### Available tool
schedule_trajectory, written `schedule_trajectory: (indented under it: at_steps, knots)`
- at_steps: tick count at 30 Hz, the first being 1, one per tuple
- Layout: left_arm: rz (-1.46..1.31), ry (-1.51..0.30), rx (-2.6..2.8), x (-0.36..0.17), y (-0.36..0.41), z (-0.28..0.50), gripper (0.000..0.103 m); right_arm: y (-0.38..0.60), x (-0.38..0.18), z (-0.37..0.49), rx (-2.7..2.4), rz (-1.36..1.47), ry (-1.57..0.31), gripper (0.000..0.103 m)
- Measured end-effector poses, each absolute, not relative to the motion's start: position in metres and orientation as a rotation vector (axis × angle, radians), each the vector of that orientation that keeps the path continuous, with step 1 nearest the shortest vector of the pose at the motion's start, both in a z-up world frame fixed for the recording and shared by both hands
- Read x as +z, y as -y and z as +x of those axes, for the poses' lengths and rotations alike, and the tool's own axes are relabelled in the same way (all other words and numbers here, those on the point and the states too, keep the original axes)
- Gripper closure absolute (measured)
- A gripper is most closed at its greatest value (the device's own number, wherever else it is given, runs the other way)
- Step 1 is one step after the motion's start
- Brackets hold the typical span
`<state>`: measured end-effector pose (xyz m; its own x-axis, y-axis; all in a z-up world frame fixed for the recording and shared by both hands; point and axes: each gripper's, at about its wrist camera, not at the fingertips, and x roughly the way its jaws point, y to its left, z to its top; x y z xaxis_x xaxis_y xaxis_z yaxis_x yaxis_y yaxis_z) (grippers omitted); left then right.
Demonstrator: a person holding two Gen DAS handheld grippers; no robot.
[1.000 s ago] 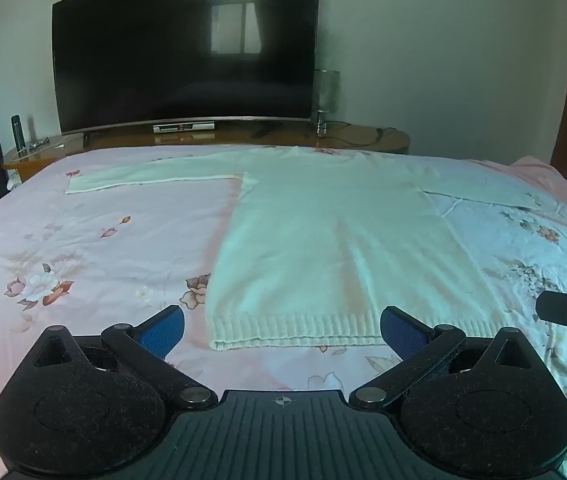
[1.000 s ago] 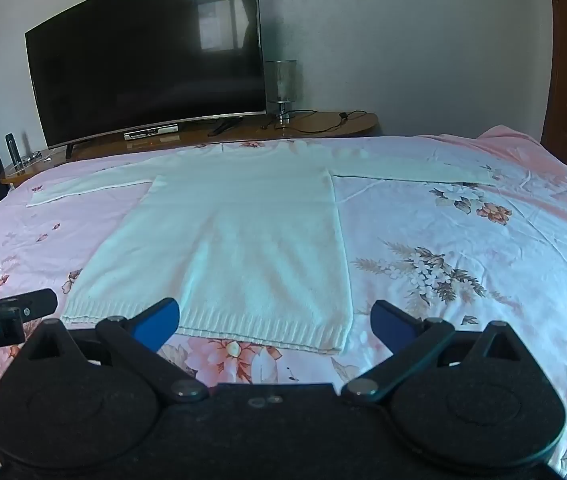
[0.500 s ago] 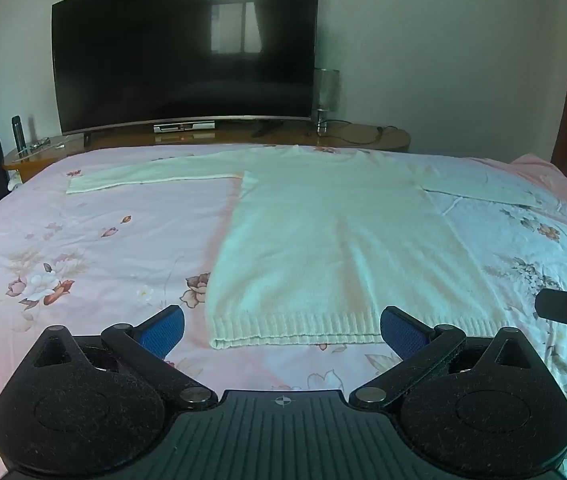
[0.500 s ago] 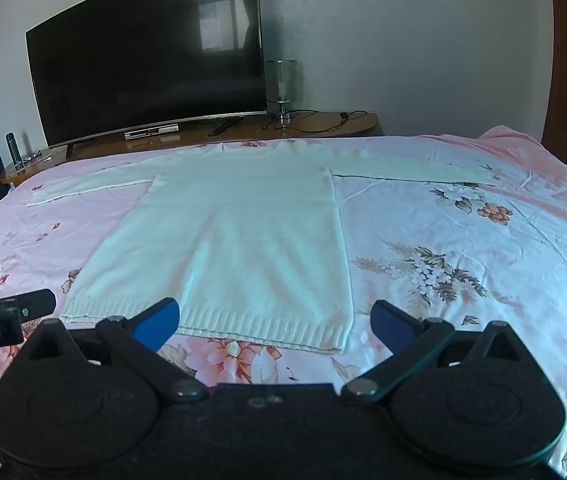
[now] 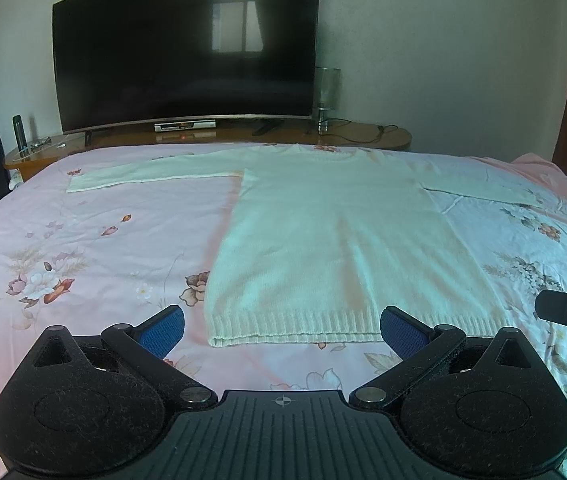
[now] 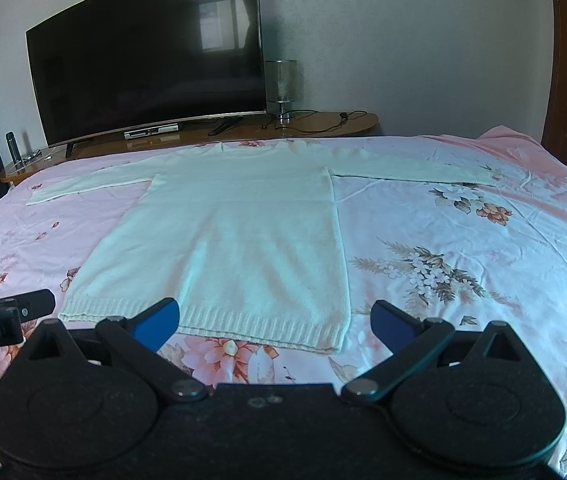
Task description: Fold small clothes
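I'm looking at a pale knit sweater [image 5: 335, 240] lying flat, front up, on the bed [image 5: 83, 240], hem toward me, neckline toward the TV [image 5: 187, 40]. Both sleeves are stretched straight out to the sides: left sleeve [image 5: 151, 174], right sleeve [image 6: 411, 170].

Left hand-held gripper [image 5: 281, 326] is hovering just short of the hem, fingers spread wide, pinching nothing. Right hand-held gripper [image 6: 275, 316] is the same: spread, empty, sitting over the hem's right half. Neither is touching fabric as far as I can tell.

I'm judging the handling:
- Soft, limp knit, light. It's going to drape and sag between grip points, no stiffness to rely on.
- Knit is stretchy, so pulling hard is going to distort the shape; I'm planning slow lifts.
- Ribbed hem [image 5: 291, 326] is the thickest edge, the best bite. A thin single layer mid-body is likely to slip out of the pads.
- The sheet underneath is loose and floral; a deep pinch is risking grabbing the bedsheet too.

I'm thinking of two grip options: the two hem corners, one per gripper, for a bottom-to-top fold, or a sleeve cuff plus shoulder for folding the sleeves in first. I'm leaning toward sleeves first, since they're spread well apart from the body.
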<state>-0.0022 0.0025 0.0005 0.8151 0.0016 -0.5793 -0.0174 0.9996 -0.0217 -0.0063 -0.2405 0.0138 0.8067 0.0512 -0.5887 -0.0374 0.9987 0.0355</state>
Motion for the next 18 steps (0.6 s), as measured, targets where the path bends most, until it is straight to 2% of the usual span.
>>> schedule_trajectory:
  at_steps: [18]
  knots:
    - [-0.020,-0.625,0.007,-0.0005,-0.0010,0.0006,0.000,0.2404,0.0133,-0.0058,0.047,0.018,-0.629,0.001]
